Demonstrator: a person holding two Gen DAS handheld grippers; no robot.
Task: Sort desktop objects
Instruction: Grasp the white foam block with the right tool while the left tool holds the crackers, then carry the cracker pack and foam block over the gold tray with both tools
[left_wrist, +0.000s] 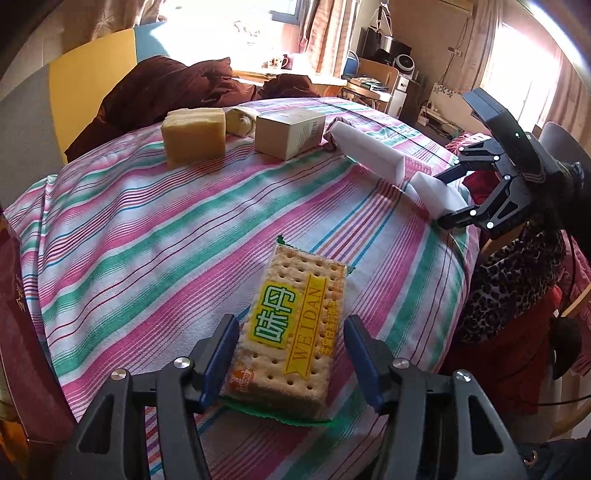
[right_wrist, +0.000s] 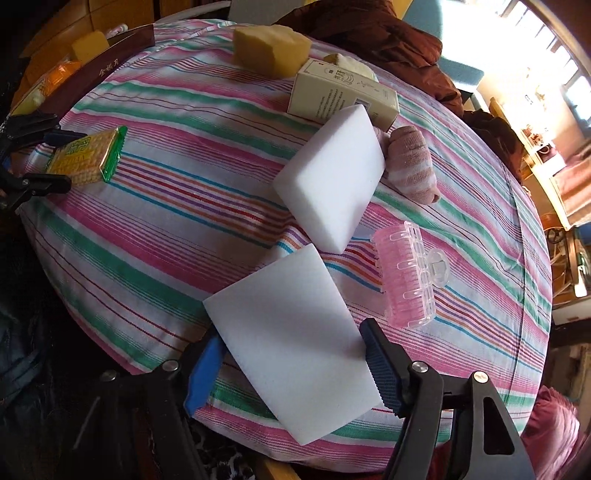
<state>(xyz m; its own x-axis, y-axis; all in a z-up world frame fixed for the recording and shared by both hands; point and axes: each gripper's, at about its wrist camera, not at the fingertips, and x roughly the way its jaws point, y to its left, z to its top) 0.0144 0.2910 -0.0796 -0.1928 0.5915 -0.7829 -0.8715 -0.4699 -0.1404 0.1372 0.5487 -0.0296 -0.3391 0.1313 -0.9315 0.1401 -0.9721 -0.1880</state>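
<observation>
A cracker pack (left_wrist: 295, 332) in green-edged wrap, labelled WEIDAN, lies on the striped tablecloth (left_wrist: 147, 236). My left gripper (left_wrist: 291, 354) stands open astride it, its left pad against the pack and a narrow gap at its right pad; the same pack (right_wrist: 86, 158) shows in the right wrist view. My right gripper (right_wrist: 295, 369) is shut on a white sponge block (right_wrist: 291, 339) at the table's near edge, also visible as the right gripper (left_wrist: 445, 199) from the left. A second white sponge (right_wrist: 332, 181) lies just beyond.
A yellow sponge (left_wrist: 195, 134), a beige carton (left_wrist: 290, 133), a rolled pink sock (right_wrist: 412, 170) and a pink hair claw (right_wrist: 410, 273) lie on the cloth. A dark red box (right_wrist: 110, 66) holding items borders the far left. The table drops off near my right gripper.
</observation>
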